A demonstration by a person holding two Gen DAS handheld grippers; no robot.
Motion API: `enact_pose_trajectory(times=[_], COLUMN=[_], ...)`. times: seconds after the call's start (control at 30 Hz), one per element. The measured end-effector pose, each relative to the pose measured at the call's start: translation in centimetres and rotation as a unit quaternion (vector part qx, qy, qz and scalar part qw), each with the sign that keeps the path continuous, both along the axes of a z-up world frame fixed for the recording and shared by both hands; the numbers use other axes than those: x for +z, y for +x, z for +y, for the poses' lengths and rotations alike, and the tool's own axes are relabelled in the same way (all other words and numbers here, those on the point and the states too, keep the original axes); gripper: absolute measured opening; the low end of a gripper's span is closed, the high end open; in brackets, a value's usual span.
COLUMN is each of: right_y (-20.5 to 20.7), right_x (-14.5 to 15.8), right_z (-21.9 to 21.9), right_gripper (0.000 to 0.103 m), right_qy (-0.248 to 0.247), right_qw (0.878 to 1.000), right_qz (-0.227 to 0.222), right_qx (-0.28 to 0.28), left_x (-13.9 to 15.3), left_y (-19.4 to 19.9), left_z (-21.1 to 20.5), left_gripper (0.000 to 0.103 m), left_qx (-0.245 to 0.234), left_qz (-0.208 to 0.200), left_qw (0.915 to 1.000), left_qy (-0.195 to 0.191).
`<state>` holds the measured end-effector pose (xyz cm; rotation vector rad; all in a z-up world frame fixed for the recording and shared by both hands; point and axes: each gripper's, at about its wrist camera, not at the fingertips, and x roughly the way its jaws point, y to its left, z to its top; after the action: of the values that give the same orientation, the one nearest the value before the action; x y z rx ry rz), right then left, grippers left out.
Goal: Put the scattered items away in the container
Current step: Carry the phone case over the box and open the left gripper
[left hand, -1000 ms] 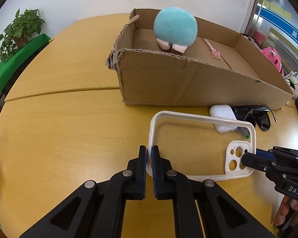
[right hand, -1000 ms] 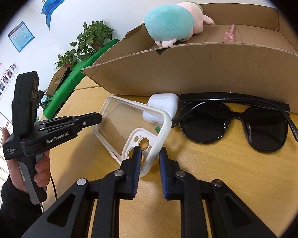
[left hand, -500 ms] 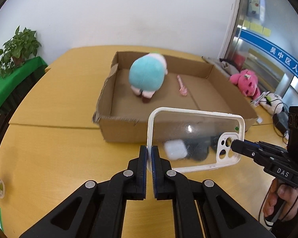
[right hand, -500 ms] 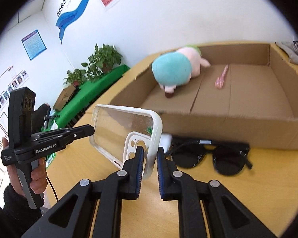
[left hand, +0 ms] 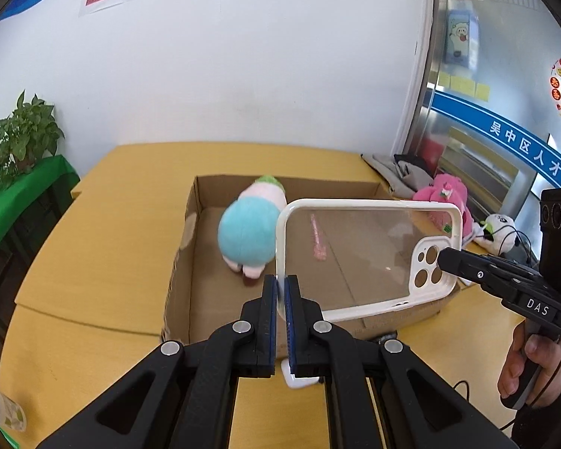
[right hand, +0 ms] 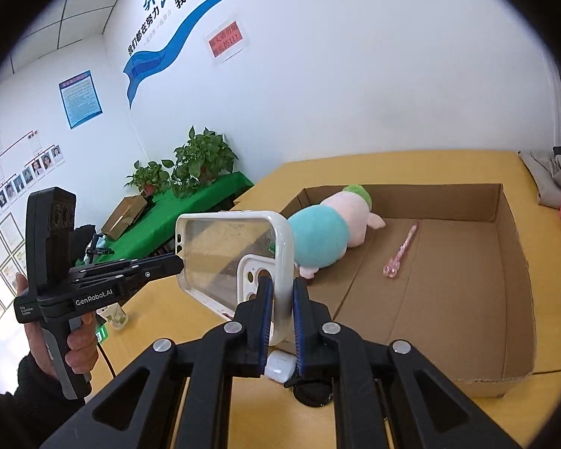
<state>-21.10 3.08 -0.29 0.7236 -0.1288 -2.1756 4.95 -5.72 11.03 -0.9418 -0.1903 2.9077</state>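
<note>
Both grippers hold one clear phone case [left hand: 362, 258] between them, up in the air over the near wall of the cardboard box [left hand: 190, 224]. Left gripper [left hand: 280, 299] pinches the plain short end, jaws nearly pressed together on the rim. Right gripper [right hand: 278, 310] pinches the camera-cutout end, jaws clamped on the white rim.

In the box already: a teal plush toy [right hand: 321, 239] at the far left corner and a pink stick-like item [right hand: 400, 254] mid-floor. A white earbud case [right hand: 278, 366] and something dark beside it sit on the table [left hand: 93, 224] under the case, not yet tidied.

Step in hand, as I read it: carry the case over the wall and set it down inside.

How to do it well:
- move both hands together, or the case twists or slips
- aim for the bare floor right of the pink item, away from the toy
- lower it flat, close to the floor, before letting go
- release both ends together so it does not swing from one end
</note>
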Motion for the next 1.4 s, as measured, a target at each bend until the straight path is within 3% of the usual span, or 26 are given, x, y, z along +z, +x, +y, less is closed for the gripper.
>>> enact_pose_trajectory(times=[0.2,0.37,0.67,0.8,1.03,1.27,1.4], right_y=[-2.6,-5.1,-9.7,-11.4,-13.1,-13.7,-14.1], right_x=[1.8,1.3,-4.3,-7.0,-11.5,-13.0,-14.7], right_z=[-1.4,-3.4,-5.9,-6.3,-7.9,-10.0,-11.0], right_gripper=[0.010,0.010,0.010,0.010,0.011,0.011,0.014], right_qy=[-0.008,0.005,0.027,0.038,0.086,0.147,0.174], right_qw=[1.000,1.000,0.994,0.988,0.971,0.956,0.944], right_qz=[0.002,-0.017,-0.105,-0.151,-0.224,-0.253,-0.279], right_qx=[0.004,0.012,0.015,0.013,0.023,0.019,0.022], left_x=[1.6,0.5,-5.2,-7.9,-11.9,-15.1,-15.7], left_y=[-1.7,-3.5,-7.9,-9.3,-11.6,-13.4,-13.9], left_z=[-1.3,-2.4,-4.0,-3.6,-3.5,-2.8,-2.6], left_gripper=[0.003,0.003,0.003,0.003,0.003,0.003,0.003], left_qx=[0.008,0.022,0.022,0.021,0.027,0.041,0.045], left_qz=[0.012,-0.008,-0.081,-0.113,-0.184,-0.263,-0.281], left_qw=[0.9999,0.9997,0.9965,0.9932,0.9812,0.9587,0.9521], left_qy=[-0.004,-0.011,0.004,-0.018,-0.051,-0.099,-0.111])
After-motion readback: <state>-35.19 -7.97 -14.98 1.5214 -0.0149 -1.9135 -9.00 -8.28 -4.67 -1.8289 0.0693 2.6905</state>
